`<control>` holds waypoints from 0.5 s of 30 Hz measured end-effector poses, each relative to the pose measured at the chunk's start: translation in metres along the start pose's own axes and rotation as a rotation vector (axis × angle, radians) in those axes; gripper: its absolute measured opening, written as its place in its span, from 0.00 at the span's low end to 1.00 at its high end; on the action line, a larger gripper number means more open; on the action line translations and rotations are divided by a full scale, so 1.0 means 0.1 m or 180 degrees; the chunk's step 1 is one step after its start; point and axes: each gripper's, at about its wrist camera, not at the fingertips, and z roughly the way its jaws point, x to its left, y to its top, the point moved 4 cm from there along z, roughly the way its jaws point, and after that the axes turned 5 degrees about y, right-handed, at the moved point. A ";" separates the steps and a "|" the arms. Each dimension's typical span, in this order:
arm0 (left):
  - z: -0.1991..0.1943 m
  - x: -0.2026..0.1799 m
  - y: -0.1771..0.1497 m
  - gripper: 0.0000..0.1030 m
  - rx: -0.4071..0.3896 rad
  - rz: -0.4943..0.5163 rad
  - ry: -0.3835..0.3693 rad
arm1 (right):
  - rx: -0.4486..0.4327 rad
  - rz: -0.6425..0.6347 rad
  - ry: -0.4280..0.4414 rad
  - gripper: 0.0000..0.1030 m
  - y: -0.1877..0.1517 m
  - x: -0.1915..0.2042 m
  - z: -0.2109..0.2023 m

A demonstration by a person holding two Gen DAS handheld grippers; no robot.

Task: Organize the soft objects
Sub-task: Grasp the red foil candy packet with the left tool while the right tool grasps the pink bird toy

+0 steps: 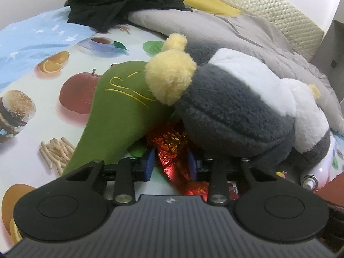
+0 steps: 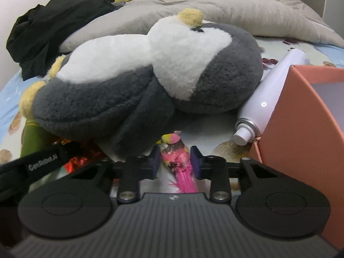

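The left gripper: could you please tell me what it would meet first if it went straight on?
The left gripper already has the red foil bundle between its fingers; straight beyond, probably the grey plush penguin, though depth is unclear.

This is a bedroom in a home. A bed takes up the view, with a quilted headboard [image 1: 279, 15], a rumpled grey duvet [image 1: 247, 32] and a food-print sheet [image 1: 71, 68]. Black clothing [image 1: 120, 2] and a plush penguin [image 2: 150, 71] lie on it.
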 end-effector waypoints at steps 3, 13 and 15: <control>-0.02 0.03 -0.01 0.33 0.0014 0.0029 -0.0053 | -0.0005 -0.0050 -0.0026 0.31 -0.02 0.01 -0.03; -0.22 0.10 -0.15 0.33 0.0181 0.0074 -0.0247 | 0.0029 -0.0078 -0.0050 0.31 -0.18 0.04 -0.27; -0.29 0.13 -0.20 0.33 0.0234 0.0116 -0.0313 | 0.0039 -0.0096 -0.0059 0.31 -0.24 0.06 -0.35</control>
